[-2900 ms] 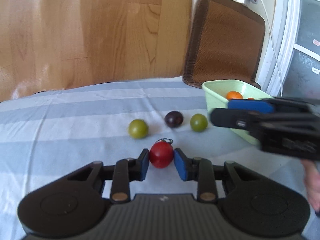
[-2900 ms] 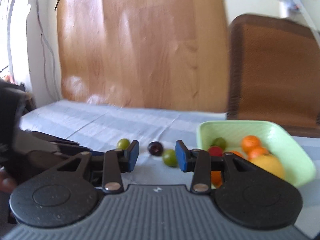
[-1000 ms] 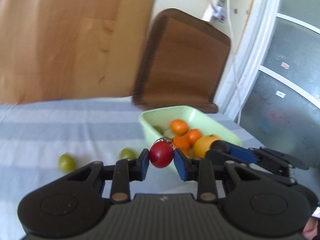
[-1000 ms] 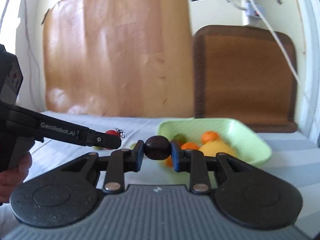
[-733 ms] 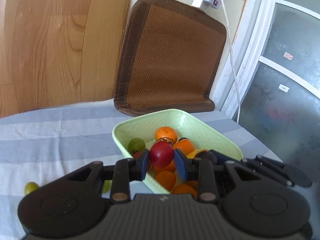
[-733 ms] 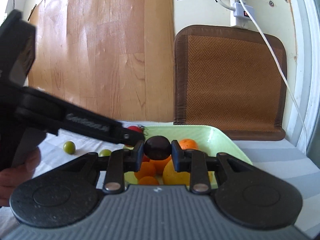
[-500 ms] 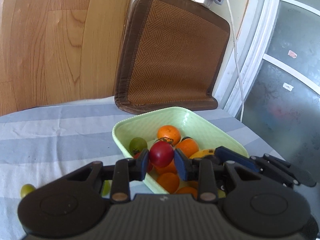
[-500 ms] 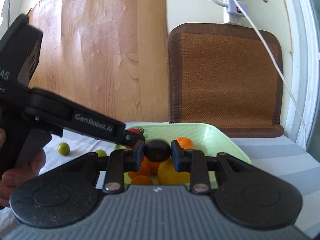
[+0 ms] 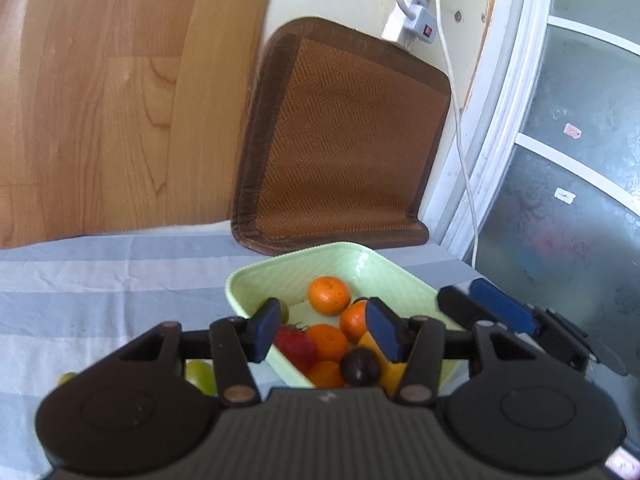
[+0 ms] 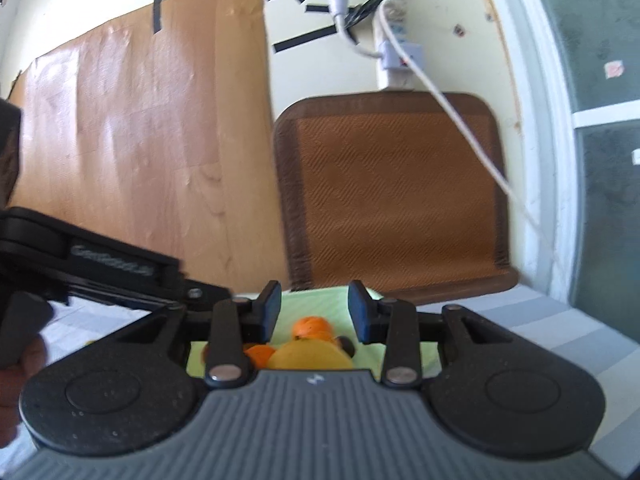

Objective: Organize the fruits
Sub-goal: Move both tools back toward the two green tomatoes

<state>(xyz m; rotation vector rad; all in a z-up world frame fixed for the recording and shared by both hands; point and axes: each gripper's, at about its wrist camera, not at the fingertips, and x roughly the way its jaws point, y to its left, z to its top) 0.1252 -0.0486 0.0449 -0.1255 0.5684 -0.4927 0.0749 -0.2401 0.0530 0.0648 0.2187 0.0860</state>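
Note:
A pale green bowl (image 9: 360, 258) stands on the striped cloth and holds several oranges (image 9: 329, 295), a red tomato (image 9: 295, 347), a dark plum (image 9: 360, 367), a green fruit and a yellow fruit (image 10: 310, 354). My left gripper (image 9: 322, 329) is open and empty just above the bowl's near edge. My right gripper (image 10: 314, 312) is open and empty over the bowl (image 10: 320, 300); it also shows at the right of the left wrist view (image 9: 500, 312). Two green fruits (image 9: 200, 376) lie on the cloth left of the bowl.
A brown woven mat (image 9: 340, 152) leans on the wall behind the bowl. A white cable (image 9: 460, 132) hangs from a socket beside a window frame (image 9: 516, 120). A wooden board (image 9: 112, 112) stands at the back left. The left gripper's body (image 10: 100, 264) crosses the right wrist view.
Both grippers have opened. The red tomato has left my left gripper and the dark plum my right gripper; both now lie in the bowl. Both grippers have lifted slightly.

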